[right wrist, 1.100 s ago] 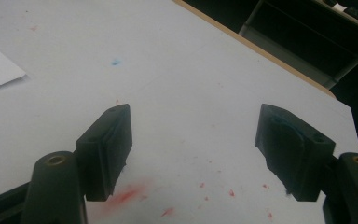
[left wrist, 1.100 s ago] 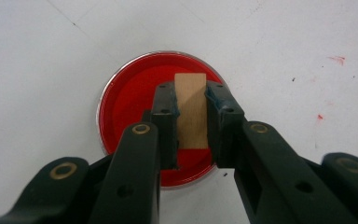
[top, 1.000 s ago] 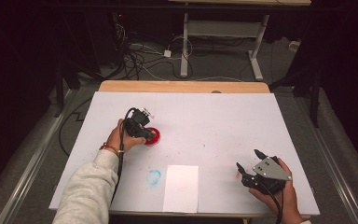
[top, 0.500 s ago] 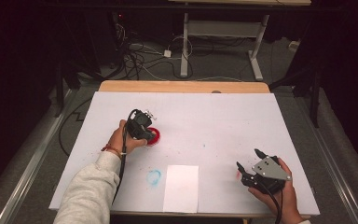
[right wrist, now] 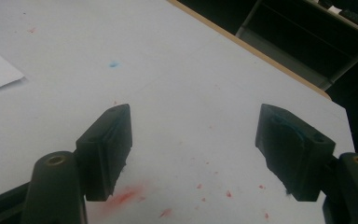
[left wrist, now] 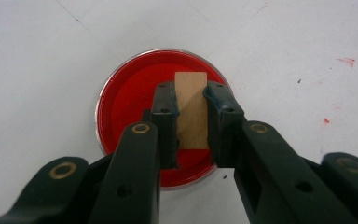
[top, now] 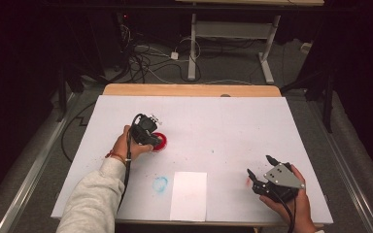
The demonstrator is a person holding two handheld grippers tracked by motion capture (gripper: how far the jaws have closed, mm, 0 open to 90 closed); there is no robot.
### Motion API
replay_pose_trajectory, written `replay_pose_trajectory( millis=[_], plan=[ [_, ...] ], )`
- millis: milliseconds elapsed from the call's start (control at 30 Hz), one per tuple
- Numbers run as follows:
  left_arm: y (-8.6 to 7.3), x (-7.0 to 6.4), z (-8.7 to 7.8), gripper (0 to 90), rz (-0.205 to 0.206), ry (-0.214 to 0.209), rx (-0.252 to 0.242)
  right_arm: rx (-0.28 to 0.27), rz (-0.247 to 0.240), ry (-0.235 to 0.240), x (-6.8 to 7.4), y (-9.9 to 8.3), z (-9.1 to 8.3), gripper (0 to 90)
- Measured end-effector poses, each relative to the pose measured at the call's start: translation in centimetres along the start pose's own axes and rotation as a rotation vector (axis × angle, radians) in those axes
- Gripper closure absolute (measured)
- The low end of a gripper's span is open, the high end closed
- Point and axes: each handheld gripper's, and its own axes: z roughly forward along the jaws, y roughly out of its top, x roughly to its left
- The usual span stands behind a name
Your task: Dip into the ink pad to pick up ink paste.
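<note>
Wooden block (left wrist: 191, 109) between left tool (left wrist: 190, 100) jaws

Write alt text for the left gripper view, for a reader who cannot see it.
The left gripper clamps a small tan wooden block between its two black jaws, held over a round dish of red paint. The dish sits on a white table flecked with red spots at the right.

A white worktop (top: 233, 126) with a tan wooden far edge is speckled with red flecks and a pale blue smudge (top: 160, 184). A silver-rimmed dish (left wrist: 121, 93) is filled with glossy red. A plain tan block (left wrist: 192, 109) is seen between black jaws. A white sheet (top: 189, 195) is unmarked. A sleeve (top: 94, 201) is light grey.
</note>
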Motion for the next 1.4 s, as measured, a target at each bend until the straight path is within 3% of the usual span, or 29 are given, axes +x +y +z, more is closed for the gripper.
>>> replay_pose_trajectory(
  millis=[367, 467, 700, 1067, 1400],
  plan=[
    [-0.1, -0.1, 0.0, 73.6, 0.004, 0.007, -0.008, 0.001, 0.012, -0.008, -0.2, -0.3, -0.3, 27.7],
    [-0.3, -0.3, 0.0, 73.6, 0.014, 0.022, -0.019, 0.000, 0.016, -0.010, -0.3, -0.2, -0.3, 27.8],
    [-1.1, 0.0, -0.5, 73.6, -0.005, 0.004, -0.076, 0.011, 0.010, 0.000, -0.2, -0.3, 0.0, 27.8],
    [-1.7, -0.9, -6.3, 73.6, 0.044, 0.041, -0.209, -0.005, -0.004, 0.001, 0.0, 0.2, -0.2, 27.6],
    [-2.1, -1.5, -9.3, 73.6, 0.064, 0.076, -0.269, -0.005, -0.010, 0.010, 0.2, 0.2, -0.1, 27.5]
  ],
)
